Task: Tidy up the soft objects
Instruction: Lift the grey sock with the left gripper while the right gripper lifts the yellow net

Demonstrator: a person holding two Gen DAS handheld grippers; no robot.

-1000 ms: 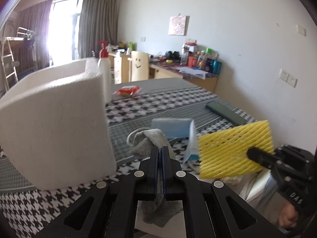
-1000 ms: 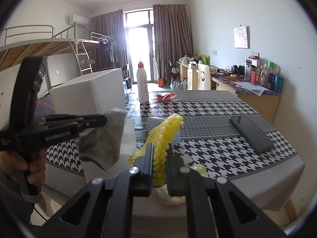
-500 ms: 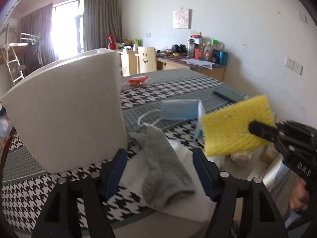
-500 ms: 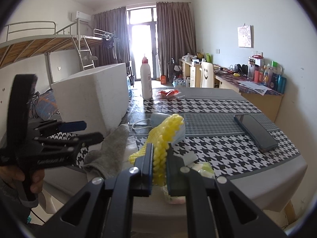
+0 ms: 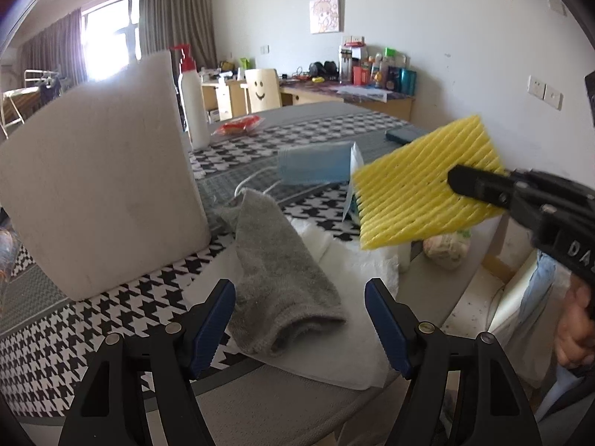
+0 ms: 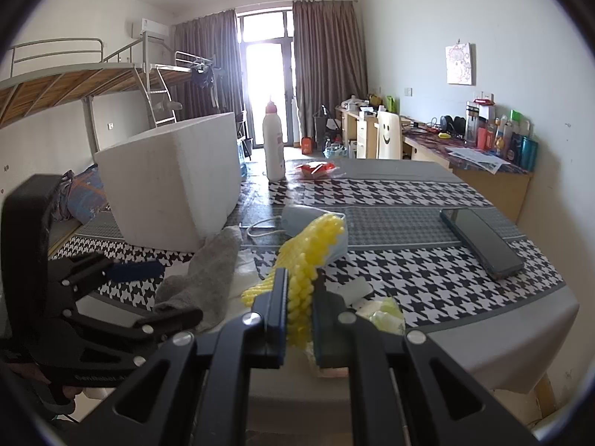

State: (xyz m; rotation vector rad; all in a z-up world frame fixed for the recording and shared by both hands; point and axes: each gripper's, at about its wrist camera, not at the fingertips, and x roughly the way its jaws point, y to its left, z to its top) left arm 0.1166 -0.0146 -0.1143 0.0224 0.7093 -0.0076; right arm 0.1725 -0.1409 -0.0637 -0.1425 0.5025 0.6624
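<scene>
Crumpled grey cloth sock (image 5: pixel 282 267) dropped from left gripper (image 5: pixel 299 319) (jaws now wide, empty) onto white sheet (image 5: pixel 357 364), houndstooth-covered table (image 5: pixel 44 349), right gripper (image 6: pixel 300 316) clamping yellow foam net (image 5: pixel 424 186), white foam box (image 5: pixel 100 186) beside, bunk-bed room.

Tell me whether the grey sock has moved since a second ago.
Yes. The grey sock was hanging from the left gripper, level with the white foam box; now it lies on the table at the box's foot, released.

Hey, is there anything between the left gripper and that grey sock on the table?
Nothing visible. The left gripper is open, and the grey sock lies flat on a white cloth right ahead of its fingers. The yellow foam net is held up off to the side in the right gripper, clear of that path.
</scene>
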